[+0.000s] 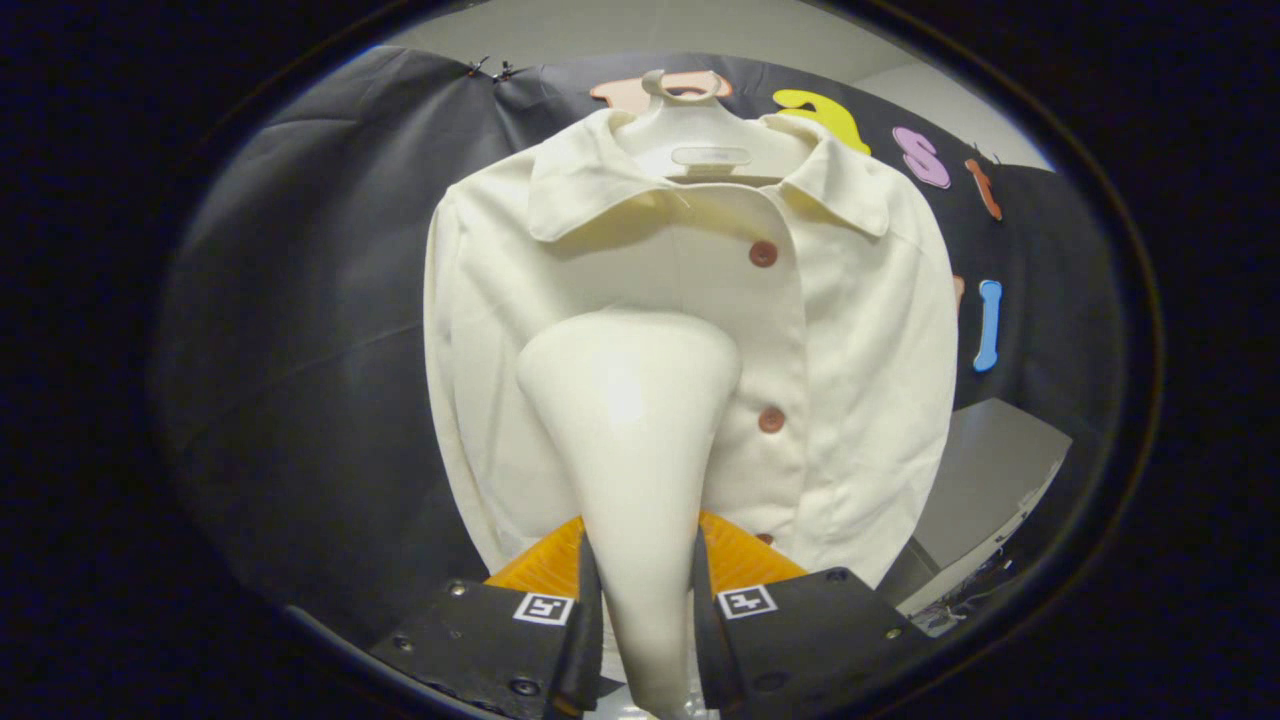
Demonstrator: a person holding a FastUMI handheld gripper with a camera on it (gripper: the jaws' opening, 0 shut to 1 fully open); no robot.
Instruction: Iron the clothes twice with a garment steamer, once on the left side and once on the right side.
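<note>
A cream button-up shirt (860,330) with reddish-brown buttons hangs on a white hanger (690,125) against the black booth wall. My gripper (645,590) is shut on the handle of a white garment steamer (630,400), both fingers pressing its narrow neck. The steamer's wide head points up and lies over the shirt's left half, just left of the button line, at chest height. Whether the head touches the cloth I cannot tell. The shirt's lower middle is hidden behind the steamer.
A grey table or box (985,490) stands low to the right of the shirt, with cables near its edge. The black cloth wall (300,350) spreads behind and to the left of the shirt.
</note>
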